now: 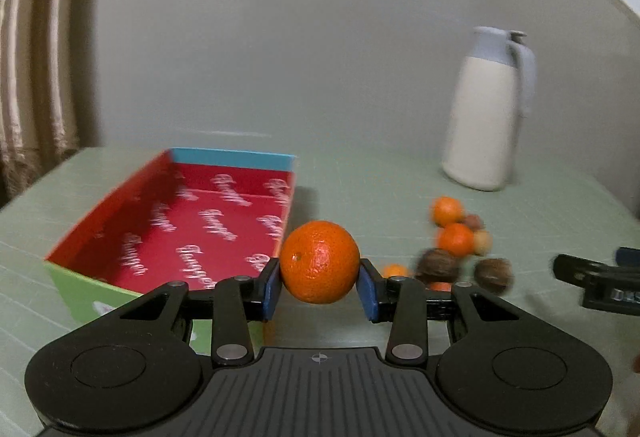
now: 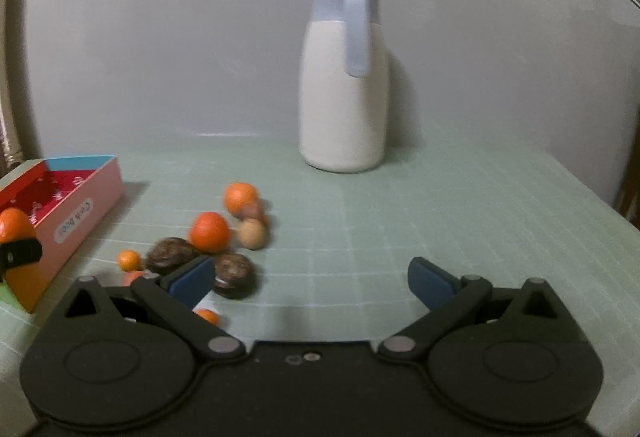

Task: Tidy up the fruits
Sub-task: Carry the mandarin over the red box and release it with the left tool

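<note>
My left gripper (image 1: 320, 287) is shut on an orange tangerine (image 1: 319, 262) and holds it above the table, just right of the near corner of an open box with a red inside (image 1: 168, 221). The box looks empty. A pile of fruit lies to the right: tangerines (image 1: 455, 238), dark brown round fruits (image 1: 437, 265) and a pale one. My right gripper (image 2: 310, 283) is open and empty, low over the table, with the pile (image 2: 209, 231) by its left finger. The held tangerine (image 2: 16, 233) and the box (image 2: 76, 213) show at the left of the right wrist view.
A white jug with a grey lid and handle (image 2: 344, 85) stands at the back of the green gridded mat (image 2: 440, 221), near the grey wall. A curtain (image 1: 32, 37) hangs at the far left. The right gripper's tip (image 1: 592, 277) shows at the left view's right edge.
</note>
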